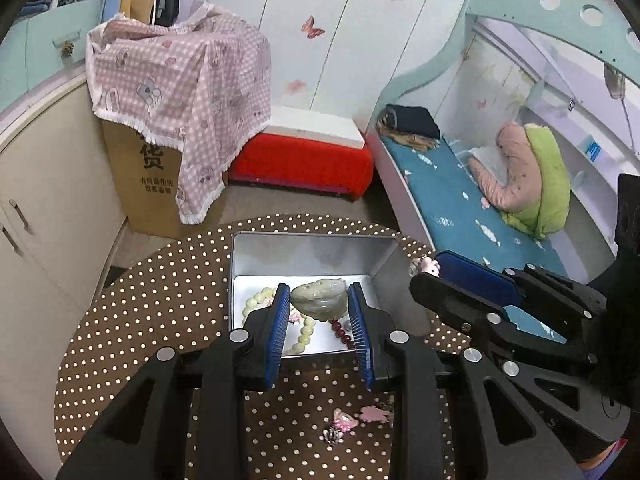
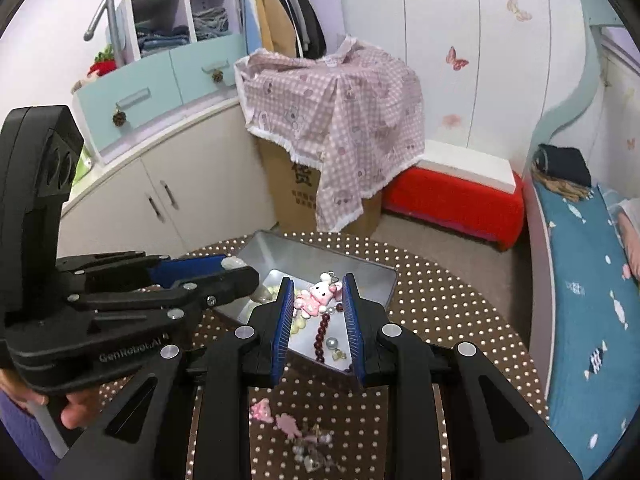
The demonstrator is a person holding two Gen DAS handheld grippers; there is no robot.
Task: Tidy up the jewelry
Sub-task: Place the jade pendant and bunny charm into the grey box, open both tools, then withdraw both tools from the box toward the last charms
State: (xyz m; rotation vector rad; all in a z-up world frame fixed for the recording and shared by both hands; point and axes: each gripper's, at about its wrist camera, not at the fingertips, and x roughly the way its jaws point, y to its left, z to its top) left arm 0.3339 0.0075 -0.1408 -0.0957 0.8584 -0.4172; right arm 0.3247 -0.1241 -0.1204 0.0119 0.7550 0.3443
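Observation:
A silver metal tin [image 1: 240, 264] [image 2: 360, 266] stands on the polka-dot table. My left gripper [image 1: 319, 294] is shut on a pale green jade pendant [image 1: 319, 300] held over the tin. My right gripper [image 2: 316, 290] is shut on a pink rabbit charm [image 2: 318, 295] over the tin; in the left wrist view its charm [image 1: 425, 266] shows at the tin's right edge. Inside lie a pale bead bracelet [image 1: 260, 296], a dark red bead bracelet [image 2: 322, 330] and a grey pearl earring [image 2: 333, 345].
Pink charms [image 1: 344, 422] [image 2: 262, 408] and a small metal trinket [image 2: 310, 450] lie loose on the brown dotted tablecloth [image 1: 160, 320] in front of the tin. Behind the table stand a covered cardboard box [image 1: 156, 184], a red stool [image 1: 304, 160] and a bed [image 1: 460, 208].

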